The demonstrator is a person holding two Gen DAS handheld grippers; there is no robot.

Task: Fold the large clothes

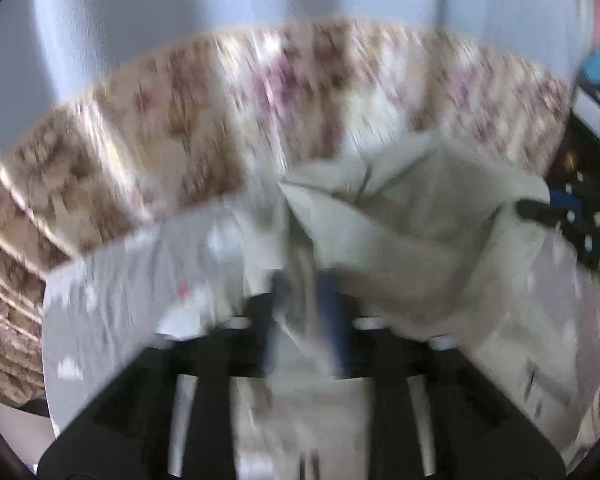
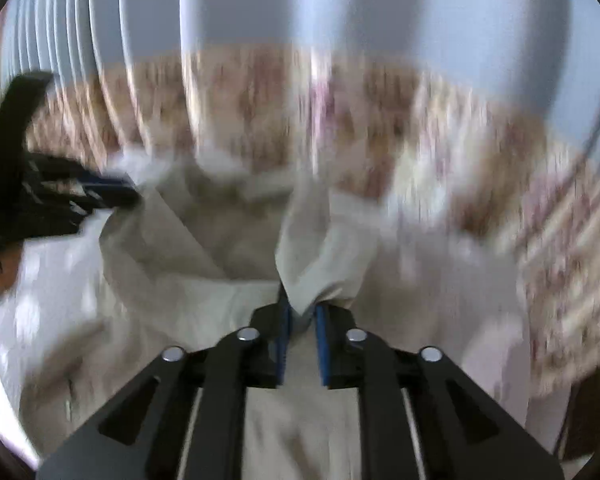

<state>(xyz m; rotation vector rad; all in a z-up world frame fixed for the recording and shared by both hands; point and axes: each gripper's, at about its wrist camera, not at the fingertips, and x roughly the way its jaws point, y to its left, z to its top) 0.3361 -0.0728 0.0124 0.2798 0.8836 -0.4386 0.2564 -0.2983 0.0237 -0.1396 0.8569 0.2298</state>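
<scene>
Left wrist view is smeared by motion blur, yet a pale, cream-coloured garment [image 1: 412, 232] of thin, soft woven cloth is seen bunched into peaked folds just ahead of the left gripper [image 1: 306, 284]. A strip of that cloth is drawn down between the two blue-padded fingers [image 1: 332, 312], which are set on black angular arms with round silver rivets. Whether the pads press on the cloth cannot be told through the blur; the fingers stand a little apart with fabric filling the gap. Under the garment a light grey sheet [image 1: 112, 292] with small white marks is spread, and beyond it a bedcover [image 1: 188, 128] printed with brown and mauve flowers is laid. At the far right of this view the right gripper [image 1: 534, 208] is seen as a dark tip meeting the garment's edge.

From the right wrist view, the garment [image 2: 204, 280] is gathered to a narrow, twisted neck that is pinched between the blue ribbed pads [image 2: 322, 336] of the right gripper [image 2: 302, 312]; the fingers are closed tight on the cloth, which fans out wide above them. The rest of the garment lies slack below and to the left of the fingers. At the left edge the left gripper [image 2: 116, 192] is seen touching the garment's far corner. Pleated pale curtains [image 2: 420, 20] are hung behind the bed.
</scene>
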